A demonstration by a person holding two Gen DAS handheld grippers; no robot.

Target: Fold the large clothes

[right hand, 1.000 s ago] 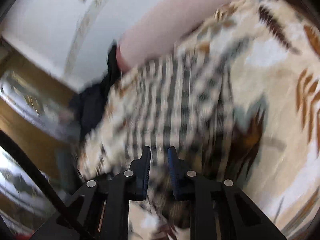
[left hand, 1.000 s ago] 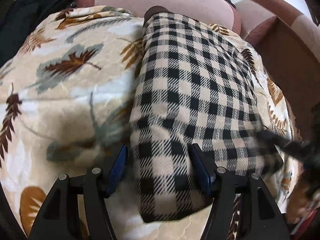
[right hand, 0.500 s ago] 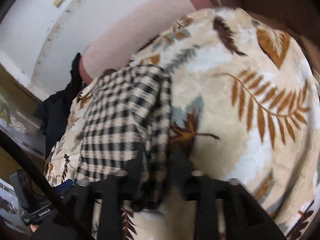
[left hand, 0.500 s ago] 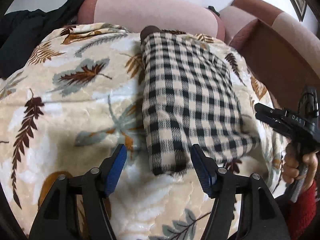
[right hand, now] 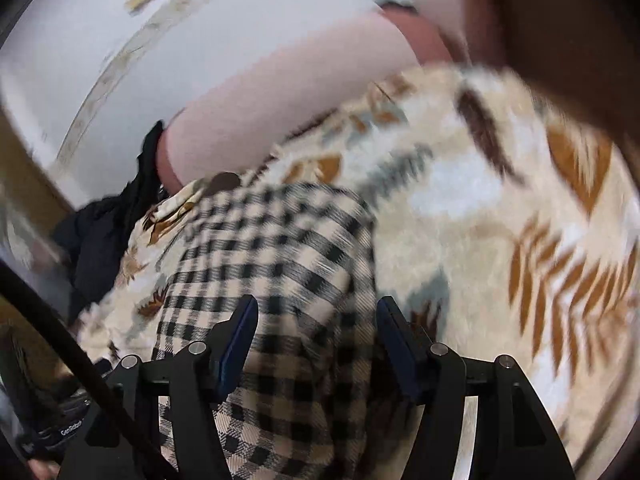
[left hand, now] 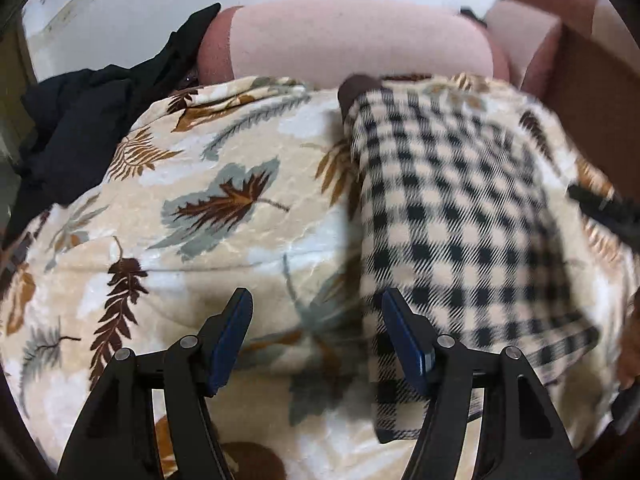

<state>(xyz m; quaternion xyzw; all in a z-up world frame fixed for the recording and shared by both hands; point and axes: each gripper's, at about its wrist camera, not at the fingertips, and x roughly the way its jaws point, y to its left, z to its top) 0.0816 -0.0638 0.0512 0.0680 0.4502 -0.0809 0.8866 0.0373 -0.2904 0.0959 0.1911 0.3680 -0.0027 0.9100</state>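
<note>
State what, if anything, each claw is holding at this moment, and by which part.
Nothing is held. The left claw and the right claw are both open above the folded checked garment on the leaf-print blanket.

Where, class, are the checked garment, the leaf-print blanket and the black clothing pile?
checked garment [left hand: 460, 216], left wrist view, middle of its folded top face.
leaf-print blanket [left hand: 224, 208], left wrist view, on a brown leaf motif.
black clothing pile [left hand: 80, 120], left wrist view, centre of the heap.

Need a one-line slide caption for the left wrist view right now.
Open left gripper over leaf-print blanket, beside the folded checked garment.
</note>
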